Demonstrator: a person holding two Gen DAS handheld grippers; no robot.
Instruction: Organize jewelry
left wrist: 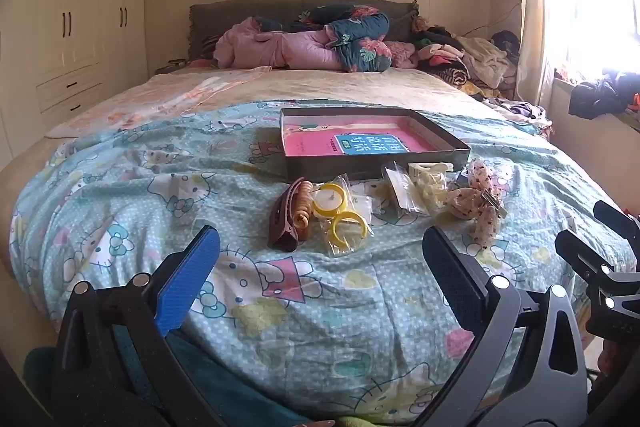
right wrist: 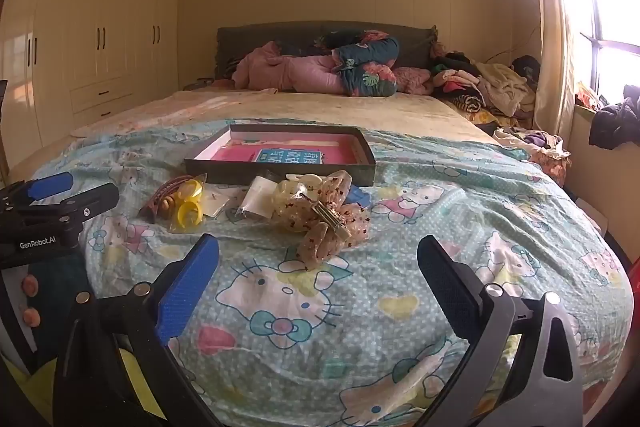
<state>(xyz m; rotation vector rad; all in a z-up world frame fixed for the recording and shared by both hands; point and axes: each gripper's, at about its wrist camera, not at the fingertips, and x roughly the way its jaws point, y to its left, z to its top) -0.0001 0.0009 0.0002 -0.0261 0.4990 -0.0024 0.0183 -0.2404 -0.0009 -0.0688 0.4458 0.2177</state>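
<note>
A shallow dark box (left wrist: 448, 137) with a pink lining lies on the bed, also in the right wrist view (right wrist: 280, 174). In front of it lie a brown hair claw (left wrist: 285, 223), yellow rings in a clear bag (left wrist: 340, 215), a cream claw clip in a bag (left wrist: 428, 185) and a spotted fabric bow (left wrist: 476, 203). The bow (right wrist: 328, 217) is nearest my right gripper. My left gripper (left wrist: 320, 251) is open and empty, short of the rings. My right gripper (right wrist: 318, 259) is open and empty, just short of the bow.
The bed has a Hello Kitty quilt (left wrist: 280, 291). Pink and floral bedding (left wrist: 320, 43) is piled at the headboard, with a clothes heap (left wrist: 472, 63) at the right. Wardrobes (left wrist: 72, 27) stand at the left, a window (right wrist: 608, 11) at the right.
</note>
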